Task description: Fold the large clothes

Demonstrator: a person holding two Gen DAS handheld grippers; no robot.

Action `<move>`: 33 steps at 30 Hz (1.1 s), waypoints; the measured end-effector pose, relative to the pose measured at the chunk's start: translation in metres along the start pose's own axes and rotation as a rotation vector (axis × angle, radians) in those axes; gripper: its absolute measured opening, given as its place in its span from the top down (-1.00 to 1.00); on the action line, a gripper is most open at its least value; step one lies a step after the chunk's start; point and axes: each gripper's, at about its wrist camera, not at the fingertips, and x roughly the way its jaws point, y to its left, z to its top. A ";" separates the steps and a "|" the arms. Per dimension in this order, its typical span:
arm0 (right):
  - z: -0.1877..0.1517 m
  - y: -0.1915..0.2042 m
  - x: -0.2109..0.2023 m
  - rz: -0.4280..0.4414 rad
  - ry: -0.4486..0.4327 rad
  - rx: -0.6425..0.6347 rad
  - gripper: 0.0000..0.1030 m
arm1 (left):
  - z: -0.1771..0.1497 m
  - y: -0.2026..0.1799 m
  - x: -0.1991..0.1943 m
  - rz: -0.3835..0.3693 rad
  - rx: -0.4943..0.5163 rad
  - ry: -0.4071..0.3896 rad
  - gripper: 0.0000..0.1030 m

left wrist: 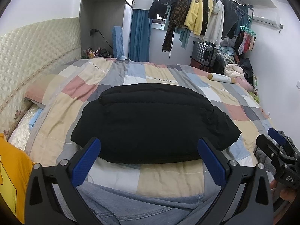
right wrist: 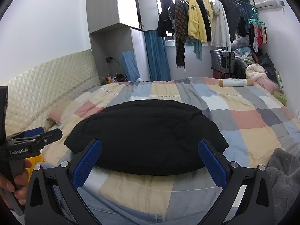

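A black garment [left wrist: 150,121] [right wrist: 146,136] lies folded into a thick, rounded bundle on the patchwork quilt [left wrist: 168,180] [right wrist: 249,120]. My left gripper [left wrist: 150,146] is open, held just in front of the bundle's near edge with nothing between its blue pads [left wrist: 85,164]. My right gripper [right wrist: 150,148] is open too, hovering above the same near edge, its blue pads [right wrist: 212,164] apart and holding nothing. Each gripper also shows at the side of the other's view: the right gripper [left wrist: 277,144], the left gripper [right wrist: 35,133], gripped by a hand [right wrist: 16,180].
Blue jeans [left wrist: 131,206] lie at the quilt's near edge. A yellow garment [left wrist: 13,178] sits at the left, a grey towel [right wrist: 283,178] at the right. A cream cylinder [right wrist: 236,82] rests at the far side. Clothes [right wrist: 195,24] hang on a rack behind; the quilted headboard [left wrist: 37,43] stands left.
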 end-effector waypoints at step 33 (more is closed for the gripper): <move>-0.003 0.004 -0.005 -0.030 -0.011 -0.024 -1.00 | -0.006 -0.007 -0.011 0.024 0.004 -0.012 -0.99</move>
